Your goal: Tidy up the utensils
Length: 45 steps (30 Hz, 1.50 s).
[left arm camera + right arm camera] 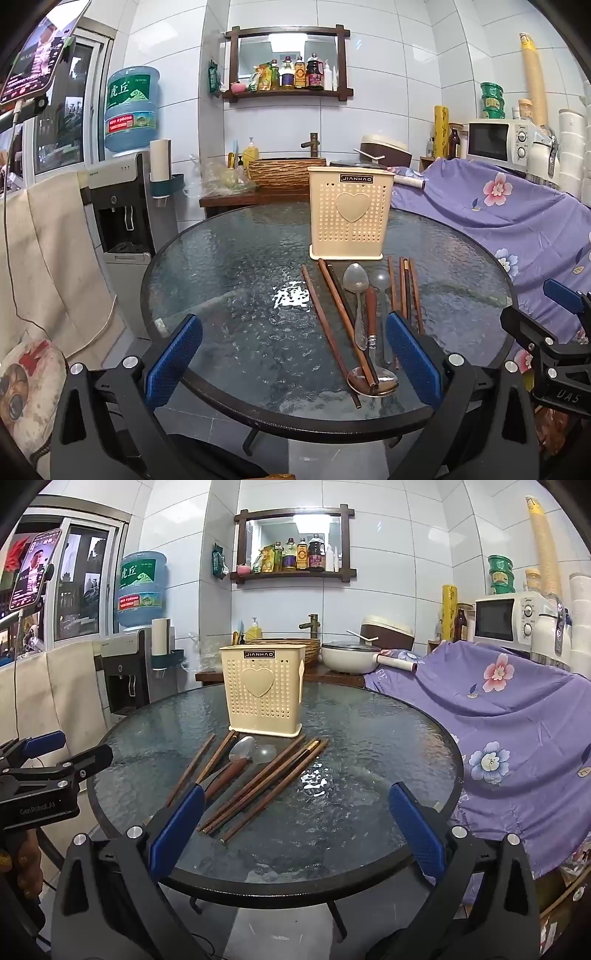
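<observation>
Utensils: chopsticks [258, 786] and spoons [356, 284] are lying loose on the glass surface [229, 266], between its near edge and the holder.
Holder: cream holder [349, 214] is standing upright toward the far edge.
Left claw [293, 360]: hovering over the near edge, jaws apart, gripping nothing.
Right claw [295, 830]: hovering over the near edge, jaws apart, gripping nothing.

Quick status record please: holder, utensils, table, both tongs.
holder: cream perforated utensil holder upright on table, nothing seen sticking out
utensils: chopsticks and spoons loose on glass in front of holder
table: round glass table
left tongs: open, empty
right tongs: open, empty
</observation>
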Available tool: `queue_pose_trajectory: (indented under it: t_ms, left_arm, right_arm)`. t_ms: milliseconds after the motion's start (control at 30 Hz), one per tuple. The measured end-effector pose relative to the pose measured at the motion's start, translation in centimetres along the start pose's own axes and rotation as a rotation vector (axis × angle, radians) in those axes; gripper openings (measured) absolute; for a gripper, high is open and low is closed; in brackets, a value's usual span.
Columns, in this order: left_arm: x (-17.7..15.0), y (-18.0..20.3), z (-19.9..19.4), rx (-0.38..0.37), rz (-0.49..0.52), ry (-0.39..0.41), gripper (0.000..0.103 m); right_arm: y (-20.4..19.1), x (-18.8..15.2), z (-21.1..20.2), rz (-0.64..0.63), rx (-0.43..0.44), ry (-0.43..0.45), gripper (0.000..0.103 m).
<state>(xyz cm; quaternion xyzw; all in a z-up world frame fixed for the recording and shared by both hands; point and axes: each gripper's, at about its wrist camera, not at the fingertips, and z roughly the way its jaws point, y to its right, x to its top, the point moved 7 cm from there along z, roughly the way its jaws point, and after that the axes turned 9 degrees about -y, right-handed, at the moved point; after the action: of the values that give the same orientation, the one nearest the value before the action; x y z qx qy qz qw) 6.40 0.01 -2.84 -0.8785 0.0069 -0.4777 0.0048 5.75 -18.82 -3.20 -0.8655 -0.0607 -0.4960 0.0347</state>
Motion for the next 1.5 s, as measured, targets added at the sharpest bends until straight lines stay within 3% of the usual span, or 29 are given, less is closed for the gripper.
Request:
queue_pose_trajectory:
  t_ms: [1500]
  left_arm:
    - [-0.29, -0.32, 0.44, -0.002, 0.0, -0.011, 0.097]
  right_arm:
    - [-0.08, -0.54, 0.28, 0.006, -0.001, -0.007, 0.098]
